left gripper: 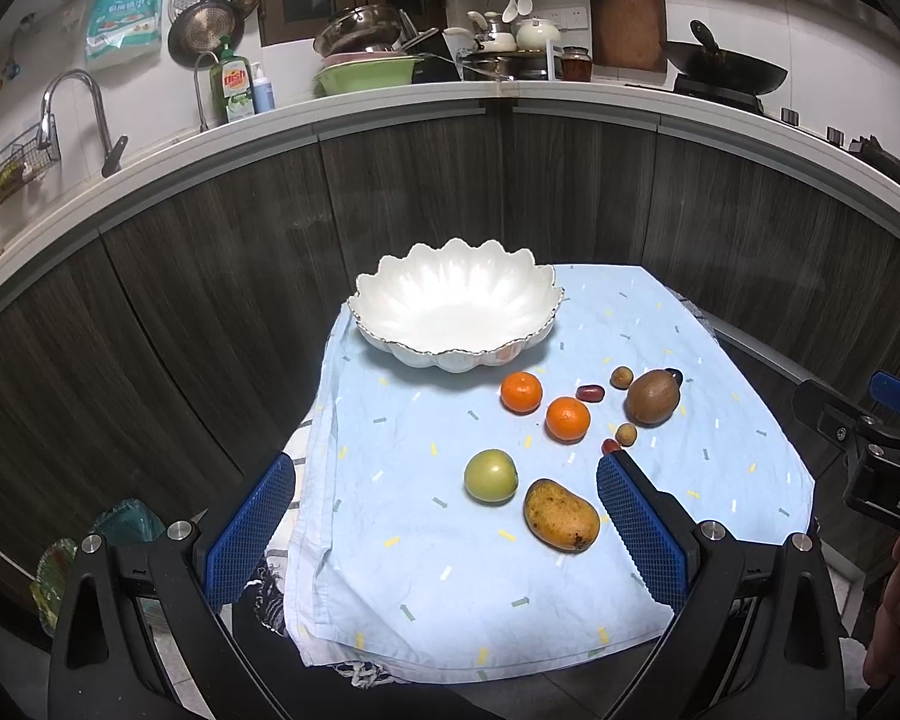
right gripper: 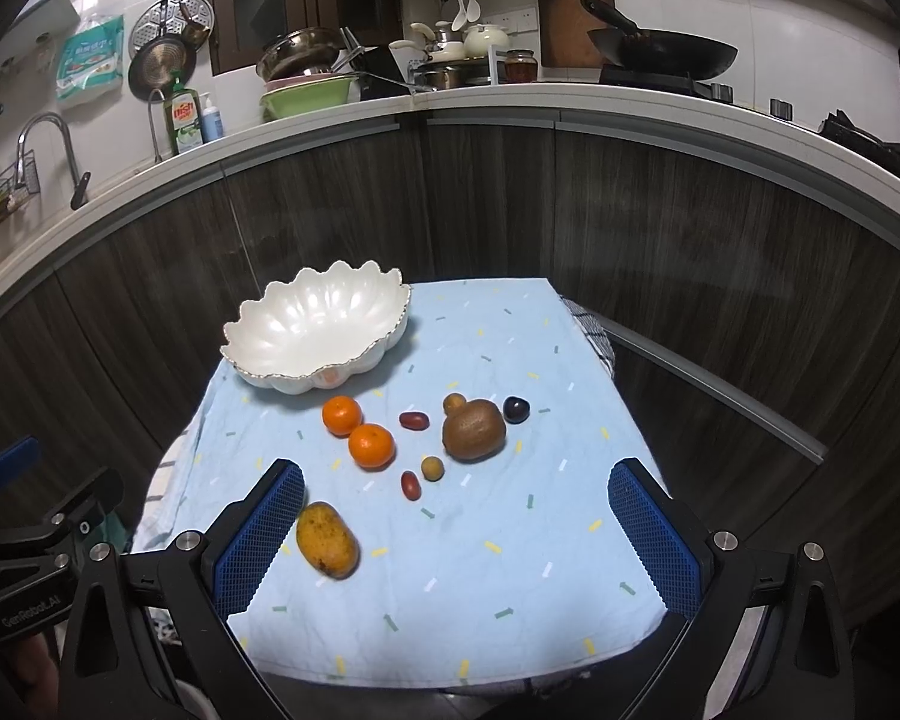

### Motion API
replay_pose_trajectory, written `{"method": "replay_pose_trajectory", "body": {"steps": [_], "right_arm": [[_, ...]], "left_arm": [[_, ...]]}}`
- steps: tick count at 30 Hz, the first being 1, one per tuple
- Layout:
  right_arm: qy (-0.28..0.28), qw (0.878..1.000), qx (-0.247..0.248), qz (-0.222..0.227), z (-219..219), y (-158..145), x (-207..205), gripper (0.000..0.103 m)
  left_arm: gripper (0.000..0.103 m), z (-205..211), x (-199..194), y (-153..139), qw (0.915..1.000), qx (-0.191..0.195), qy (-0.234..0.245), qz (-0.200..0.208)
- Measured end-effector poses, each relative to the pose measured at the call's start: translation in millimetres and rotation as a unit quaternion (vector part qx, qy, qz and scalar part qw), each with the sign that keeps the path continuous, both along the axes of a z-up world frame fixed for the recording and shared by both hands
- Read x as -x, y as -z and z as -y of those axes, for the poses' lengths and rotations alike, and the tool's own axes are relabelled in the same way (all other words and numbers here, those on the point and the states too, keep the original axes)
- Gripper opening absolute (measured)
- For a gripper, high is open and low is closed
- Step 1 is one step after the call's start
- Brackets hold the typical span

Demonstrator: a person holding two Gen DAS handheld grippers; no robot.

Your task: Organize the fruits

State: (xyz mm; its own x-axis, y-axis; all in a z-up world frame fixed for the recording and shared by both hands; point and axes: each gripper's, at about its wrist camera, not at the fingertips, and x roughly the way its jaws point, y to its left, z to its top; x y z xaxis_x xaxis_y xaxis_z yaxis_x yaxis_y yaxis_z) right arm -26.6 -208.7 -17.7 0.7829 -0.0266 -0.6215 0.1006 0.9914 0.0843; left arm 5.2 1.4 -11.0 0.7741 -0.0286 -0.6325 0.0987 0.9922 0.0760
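Observation:
A white scalloped bowl [left gripper: 456, 312] [right gripper: 318, 330] stands empty at the far left of a small table under a light blue cloth [left gripper: 390, 570]. In front of it lie two tangerines [left gripper: 521, 392] [left gripper: 567, 418], a green apple [left gripper: 490, 476], a yellow mango [left gripper: 561, 514] [right gripper: 327, 539], a brown kiwi [left gripper: 653, 397] [right gripper: 473, 429], red dates [left gripper: 590, 392] [right gripper: 410, 485], small longans [left gripper: 627, 434] and a dark plum [right gripper: 516, 409]. My left gripper [left gripper: 447, 531] is open above the near edge, empty. My right gripper [right gripper: 459, 531] is open and empty, also seen in the left wrist view [left gripper: 864, 450].
Dark cabinet fronts [left gripper: 510, 192] curve behind the table, under a white counter with a sink tap [left gripper: 72, 114], dishes and a wok [left gripper: 726, 69]. A plastic bag [left gripper: 90, 552] lies on the floor at left.

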Motion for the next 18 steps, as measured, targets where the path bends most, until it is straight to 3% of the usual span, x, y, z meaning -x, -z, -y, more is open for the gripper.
{"method": "replay_pose_trajectory", "body": {"steps": [18], "right_arm": [[0.0, 1.0, 0.0, -0.001, -0.1, 1.2, -0.3, 0.103]], "left_arm": [[0.102, 0.2, 0.1, 0.9, 1.0, -0.001, -0.001, 0.0]]}}
